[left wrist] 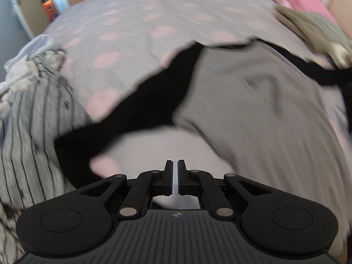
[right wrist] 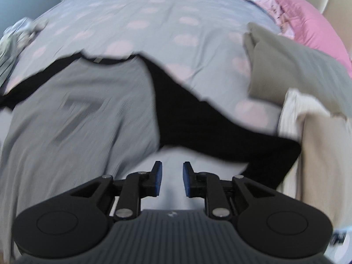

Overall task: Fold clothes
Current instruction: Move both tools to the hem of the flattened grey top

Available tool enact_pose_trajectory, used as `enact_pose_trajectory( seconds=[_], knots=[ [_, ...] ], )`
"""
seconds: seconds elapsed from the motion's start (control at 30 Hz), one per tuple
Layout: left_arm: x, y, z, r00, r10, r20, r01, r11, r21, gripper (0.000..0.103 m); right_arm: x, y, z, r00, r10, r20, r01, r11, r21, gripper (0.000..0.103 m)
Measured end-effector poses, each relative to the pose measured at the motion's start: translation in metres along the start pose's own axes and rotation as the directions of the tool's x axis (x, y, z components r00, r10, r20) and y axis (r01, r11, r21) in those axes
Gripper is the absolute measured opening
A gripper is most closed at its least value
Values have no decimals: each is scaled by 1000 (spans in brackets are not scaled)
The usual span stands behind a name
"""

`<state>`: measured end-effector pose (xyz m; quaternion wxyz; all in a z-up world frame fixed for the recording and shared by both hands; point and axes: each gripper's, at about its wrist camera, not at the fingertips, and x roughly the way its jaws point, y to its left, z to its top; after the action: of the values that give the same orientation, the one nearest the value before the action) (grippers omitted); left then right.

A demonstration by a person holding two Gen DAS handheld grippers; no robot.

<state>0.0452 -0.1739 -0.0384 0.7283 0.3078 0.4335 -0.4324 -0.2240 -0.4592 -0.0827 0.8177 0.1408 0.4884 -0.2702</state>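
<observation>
Raglan shirt spread flat, both grippers clear of it

Soft, light jersey is judged here: the grey raglan shirt with black sleeves lies flat near the bed's front edge, limp and easily creased, not slippery. A hold is best taken at a sleeve cuff or hem corner, where one layer can be pinched. The left gripper is clenched on nothing; the right gripper stands released, nothing between its pads. Folded garments are stacked toward the right edge.

Bed with grey pink-dotted cover fills room; pink pillow far right; cream walls.
</observation>
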Motion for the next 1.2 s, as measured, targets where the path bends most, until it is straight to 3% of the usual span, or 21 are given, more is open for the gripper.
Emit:
enact_pose_trajectory(
  seconds=[0.2, 0.37, 0.47, 0.63, 1.03, 1.2],
  knots=[
    [-17, -30, -57, 989, -104, -102, 103, 995, -18, 1, -7, 24, -55, 993, 38, -112, -36, 999, 23, 24],
    [-22, -48, -94, 958, -228, -174, 213, 972, -103, 3, -14, 54, -92, 986, 40, -162, -44, 999, -24, 24],
    [-17, -61, -110, 941, -265, -209, 235, 959, -158, 9, -22, 70, -108, 988, 38, -149, -50, 996, -75, 25],
    [-5, -67, -125, 926, -279, -254, 211, 941, -264, 13, -28, 83, -120, 992, 11, -122, -28, 990, -141, 27],
    [19, -70, -130, 925, -257, -279, 160, 932, -326, 16, -31, 85, -125, 996, -1, -93, -14, 986, -164, 28],
    [13, -67, -132, 927, -253, -275, 154, 929, -337, 4, -30, 86, -127, 995, -9, -96, -8, 983, -183, 28]
  ],
)
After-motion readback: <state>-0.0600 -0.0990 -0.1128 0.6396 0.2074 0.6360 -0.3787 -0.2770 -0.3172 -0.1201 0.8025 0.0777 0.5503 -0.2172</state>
